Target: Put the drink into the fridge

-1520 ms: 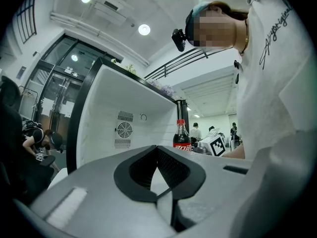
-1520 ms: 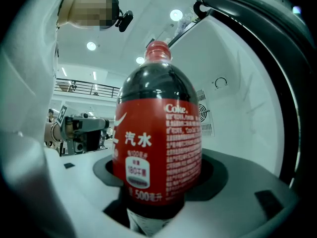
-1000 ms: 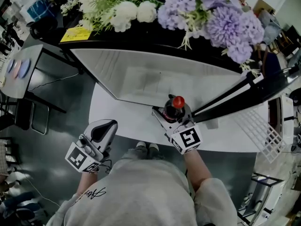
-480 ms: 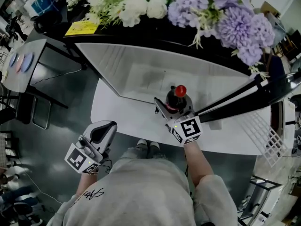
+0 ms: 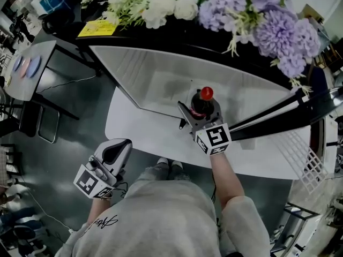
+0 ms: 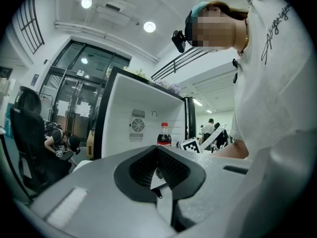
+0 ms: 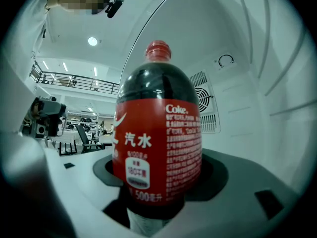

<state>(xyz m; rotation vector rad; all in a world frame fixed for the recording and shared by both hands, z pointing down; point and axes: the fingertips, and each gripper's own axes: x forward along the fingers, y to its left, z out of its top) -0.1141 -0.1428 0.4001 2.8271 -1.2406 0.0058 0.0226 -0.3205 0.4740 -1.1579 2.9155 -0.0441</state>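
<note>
The left gripper (image 5: 119, 149) is hanging low at the person's side, jaws pressed together on nothing, out of the fridge opening's way. The right gripper (image 5: 199, 114) is clenching the cola bottle (image 5: 205, 95) by its lower body, holding it upright at the mouth of the open fridge (image 5: 139, 74), probably so it can be stood inside.

Head view: right gripper (image 5: 201, 114) covering most of dark cola bottle with red cap and red label (image 5: 205, 94); only cap and dark shoulders showing. Top edge cropping purple and white flowers (image 5: 278, 25).

Right gripper view: bottle base lying hidden between grey jaws, bottom edge cutting it off; fine white print on label reading too small.

Left gripper view: left gripper (image 6: 157, 171) body hiding bottle's lower half. Distant people (image 6: 210, 128) beyond white fridge (image 6: 124, 118) showing too small for detail.
</note>
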